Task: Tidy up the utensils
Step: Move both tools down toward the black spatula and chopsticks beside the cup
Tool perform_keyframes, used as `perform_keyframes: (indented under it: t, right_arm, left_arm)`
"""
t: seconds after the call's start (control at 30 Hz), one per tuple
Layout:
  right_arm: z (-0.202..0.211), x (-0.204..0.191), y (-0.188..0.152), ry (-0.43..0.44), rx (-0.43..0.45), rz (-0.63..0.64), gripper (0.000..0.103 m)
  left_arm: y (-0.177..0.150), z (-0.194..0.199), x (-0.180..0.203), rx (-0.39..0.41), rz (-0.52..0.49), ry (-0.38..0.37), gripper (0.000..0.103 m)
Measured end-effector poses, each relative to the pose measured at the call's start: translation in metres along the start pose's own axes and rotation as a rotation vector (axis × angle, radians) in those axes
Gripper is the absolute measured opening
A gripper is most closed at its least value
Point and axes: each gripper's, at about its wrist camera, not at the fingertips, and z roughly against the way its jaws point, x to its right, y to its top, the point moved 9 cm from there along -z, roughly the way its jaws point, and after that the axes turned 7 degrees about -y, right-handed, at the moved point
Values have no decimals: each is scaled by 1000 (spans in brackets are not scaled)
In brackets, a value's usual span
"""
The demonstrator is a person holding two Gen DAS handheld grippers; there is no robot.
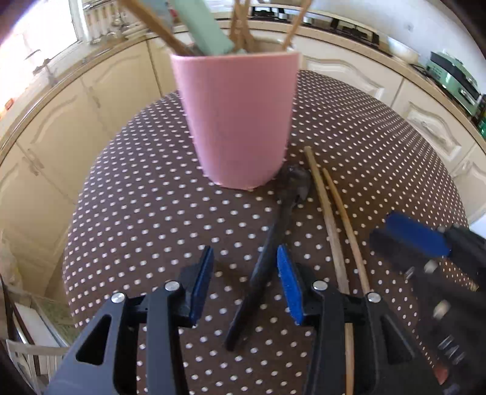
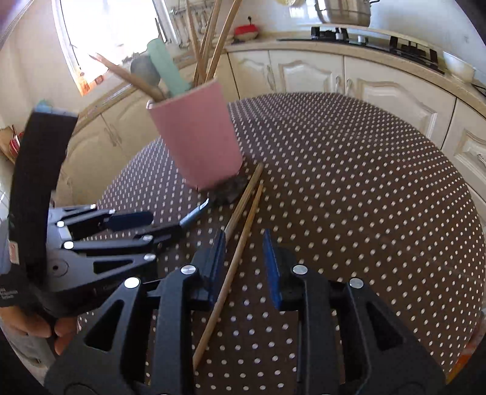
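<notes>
round polka-dot table (image 1: 152,212) (brown cloth) before cream kitchen cabinets (image 1: 100,91).

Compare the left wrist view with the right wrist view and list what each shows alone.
Left wrist only: a green appliance on the counter, and the black spoon's whole handle between the open left gripper pads.

Right wrist only: a steel pot, a red item on the counter, and a hand.

Both: pink cup, two wooden chopsticks, dotted tablecloth, stove.

Free room: I see lots of bare spotty table (image 2: 364,188) on my right.
In my way: the pink cup (image 1: 237,121) ahead, my left gripper (image 2: 164,224) close beside.
</notes>
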Motion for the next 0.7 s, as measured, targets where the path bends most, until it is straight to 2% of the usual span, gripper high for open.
perform_keyframes:
  t: [0.07, 0.17, 0.37, 0.43, 0.53, 0.7]
  right_arm:
    - [-3, -3, -6, -4, -21, 19, 26]
    - [-11, -4, -12, -41, -62, 46, 26]
    - [-21, -6, -16, -47, -137, 103, 25]
    - [-26, -5, -12, -40, -161, 114, 20]
    - [-34, 1, -3, -8, -213, 99, 18]
    - [-44, 0, 5, -18, -267, 122, 17]
  left_arm:
    - [-2, 0, 0, 0, 3, 11, 39]
    - [-8, 1, 4, -11, 4, 6, 20]
    - [-28, 7, 13, -71, 21, -33, 16]
    - [-33, 11, 15, -85, 28, -63, 16]
    - [-27, 10, 13, -91, 15, -33, 16]
    - [-9, -3, 22, -115, -12, -8, 20]
